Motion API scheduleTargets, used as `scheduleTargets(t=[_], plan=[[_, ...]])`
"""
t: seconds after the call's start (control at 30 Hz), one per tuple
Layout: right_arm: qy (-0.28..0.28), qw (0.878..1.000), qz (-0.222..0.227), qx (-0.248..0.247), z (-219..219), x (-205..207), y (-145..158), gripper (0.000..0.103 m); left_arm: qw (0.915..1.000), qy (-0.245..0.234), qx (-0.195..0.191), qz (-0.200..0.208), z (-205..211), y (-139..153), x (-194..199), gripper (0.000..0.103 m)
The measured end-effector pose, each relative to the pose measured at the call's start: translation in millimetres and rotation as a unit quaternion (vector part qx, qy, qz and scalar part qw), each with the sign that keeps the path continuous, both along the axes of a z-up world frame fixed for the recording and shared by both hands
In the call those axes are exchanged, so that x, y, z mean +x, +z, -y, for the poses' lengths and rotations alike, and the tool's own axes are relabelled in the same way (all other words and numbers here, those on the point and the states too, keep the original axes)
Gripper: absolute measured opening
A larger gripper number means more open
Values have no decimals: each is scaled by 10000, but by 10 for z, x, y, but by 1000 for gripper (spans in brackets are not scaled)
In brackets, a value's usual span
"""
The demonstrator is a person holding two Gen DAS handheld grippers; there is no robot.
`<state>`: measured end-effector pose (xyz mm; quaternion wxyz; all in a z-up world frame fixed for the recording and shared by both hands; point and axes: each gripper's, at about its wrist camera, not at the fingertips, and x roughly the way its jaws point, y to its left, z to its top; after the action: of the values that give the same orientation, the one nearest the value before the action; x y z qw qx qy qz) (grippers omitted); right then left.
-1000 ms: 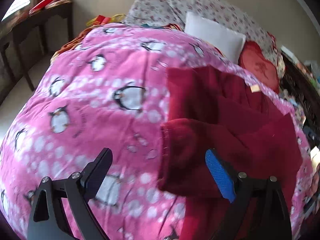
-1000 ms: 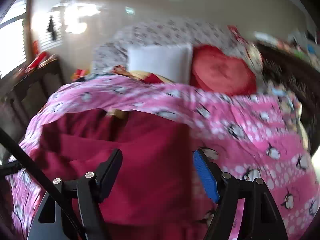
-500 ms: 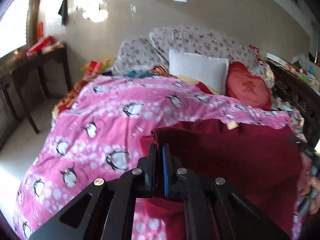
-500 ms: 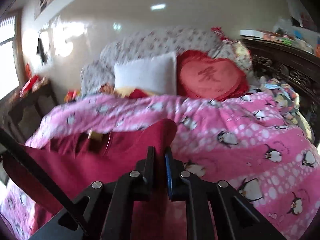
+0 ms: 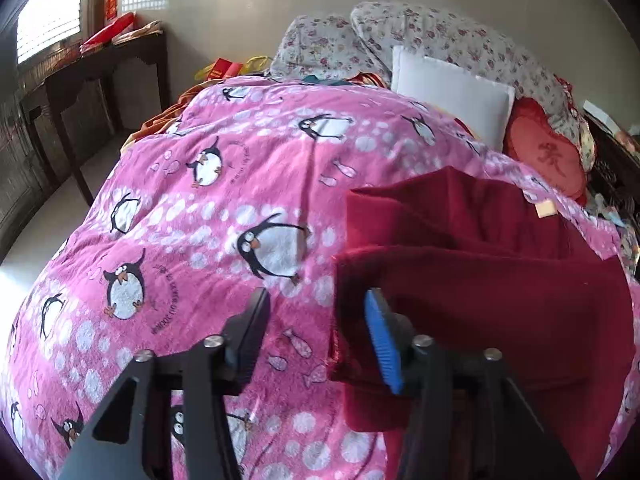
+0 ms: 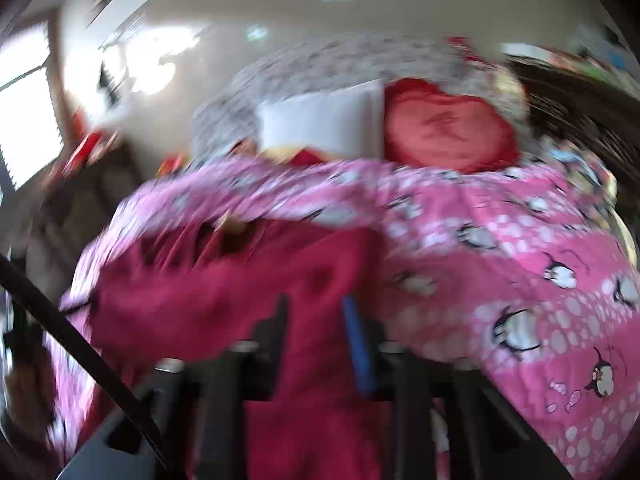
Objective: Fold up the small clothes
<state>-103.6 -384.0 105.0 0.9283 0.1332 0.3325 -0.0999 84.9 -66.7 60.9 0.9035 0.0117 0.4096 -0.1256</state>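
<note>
While your left gripper point(image 5: 316, 336) and right gripper point(image 6: 320, 332) both stand open, one red garment point(image 5: 500, 280) lies folded on the blanket point(image 5: 224, 208); the right view is blurred

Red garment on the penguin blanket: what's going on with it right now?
A person with a handheld gripper in each hand is folding a dark red garment laid on a pink penguin blanket over a bed. The garment already has a layer folded over itself. The left gripper is open at the garment's left edge, gripping nothing. The right gripper is over the garment's other side and looks open, though that view is motion-blurred. A white pillow and a red heart cushion sit at the head.
</note>
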Motion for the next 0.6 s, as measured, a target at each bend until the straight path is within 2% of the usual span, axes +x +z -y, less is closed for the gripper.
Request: scheduleTargets(t=[0.13,0.2,0.27,0.33,0.47,0.57,0.6], plan=[[-102,9946,-887,-538,-111,136,-435,16,9991,-124,363,-167,162,-180,-30,50],[-115,9962,-786,-357,-52,92,-448,15,9988,-117,437,-174,157,-177,-70,50],[-173,9976,-648,-159,-36,-39,-292,18,9991,-112,395,-122,114,-95,-167,52],[-140,9987,-477,-102,-76,-230,-98,21,9991,-107,398,-75,68,-8,-304,63],[115,9987,-108,477,-179,-804,148,53,9992,-206,339,45,-38,123,-610,71],[305,9961,-32,832,-265,-1170,296,55,9987,-309,395,101,-105,182,-849,76],[395,9951,-27,906,-295,-1328,361,60,9984,-337,435,118,-128,198,-938,76]])
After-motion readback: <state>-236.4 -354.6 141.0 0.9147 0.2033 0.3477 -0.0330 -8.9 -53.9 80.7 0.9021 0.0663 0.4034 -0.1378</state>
